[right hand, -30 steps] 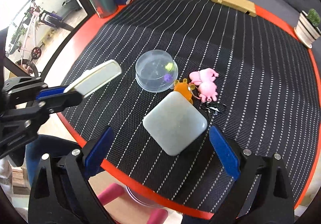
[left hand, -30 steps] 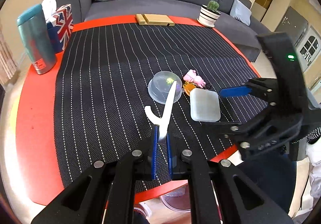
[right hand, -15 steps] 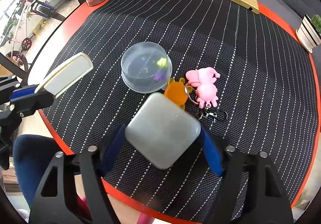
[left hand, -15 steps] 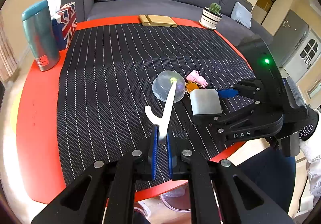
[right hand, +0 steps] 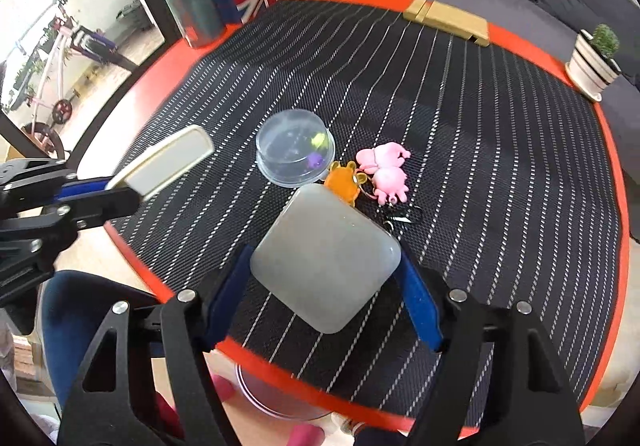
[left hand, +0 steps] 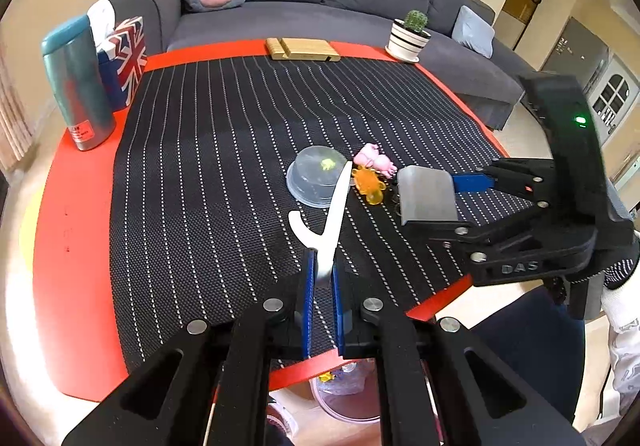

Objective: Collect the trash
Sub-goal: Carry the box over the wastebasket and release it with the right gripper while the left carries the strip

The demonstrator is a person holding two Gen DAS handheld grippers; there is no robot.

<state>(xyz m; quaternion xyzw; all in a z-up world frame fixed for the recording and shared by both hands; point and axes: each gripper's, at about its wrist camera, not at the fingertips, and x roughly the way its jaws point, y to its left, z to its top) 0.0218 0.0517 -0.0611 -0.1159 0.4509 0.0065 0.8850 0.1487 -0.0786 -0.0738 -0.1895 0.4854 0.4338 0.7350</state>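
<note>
— What colours lie on the table?
— A black mat (left hand: 208, 166) with thin white stripes covers the red table (left hand: 72, 206). A pink pig toy (right hand: 386, 166) and an orange toy (right hand: 342, 182) sit by a clear tub (right hand: 294, 150).
— And at the back?
— A teal bottle (left hand: 78, 82), a Union Jack tissue box (left hand: 128, 58) and a white black-striped pot (left hand: 408, 42).

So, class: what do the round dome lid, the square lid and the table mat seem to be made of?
Dome lid: clear, glossy plastic, since the mat shows through it. Square lid: frosted, smooth plastic, probably; milky with soft highlights. Mat: woven mesh, likely vinyl or fabric; matte black with white stitched lines.
</note>
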